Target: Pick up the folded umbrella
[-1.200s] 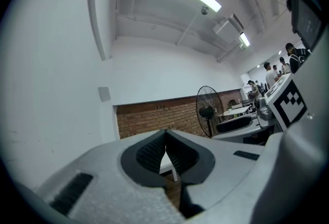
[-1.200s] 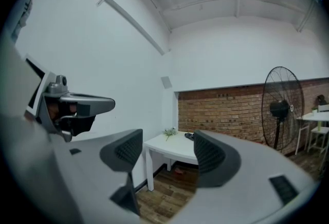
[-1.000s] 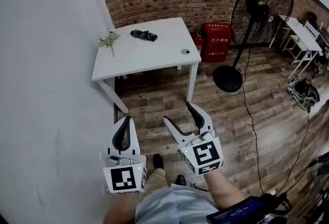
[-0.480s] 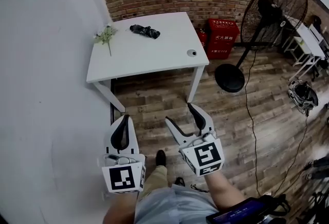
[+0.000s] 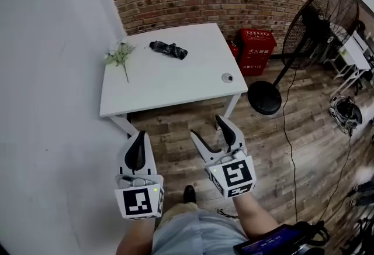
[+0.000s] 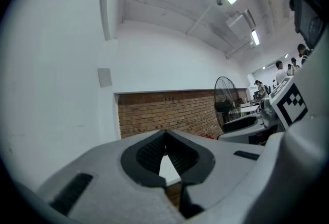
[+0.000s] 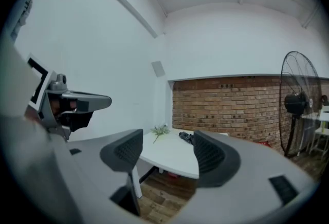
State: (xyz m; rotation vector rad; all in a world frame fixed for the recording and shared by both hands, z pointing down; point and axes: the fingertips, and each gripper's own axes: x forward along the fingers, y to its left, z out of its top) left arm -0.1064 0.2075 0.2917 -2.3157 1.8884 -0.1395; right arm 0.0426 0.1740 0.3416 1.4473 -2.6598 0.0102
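Observation:
The folded black umbrella lies on the far side of the white table, also seen small between the jaws in the right gripper view. Both grippers hang over the wooden floor in front of the table, well short of the umbrella. My left gripper is shut with nothing in it; its pads meet at the tips. My right gripper stands open and empty, pointing at the table.
A sprig of flowers lies at the table's left edge and a small round object near its right edge. A big standing fan and red boxes stand right of the table. A white wall runs along the left.
Both grippers have moved forward toward the table, which now sits lower and larger in the head view. The jaws of each stand as before.

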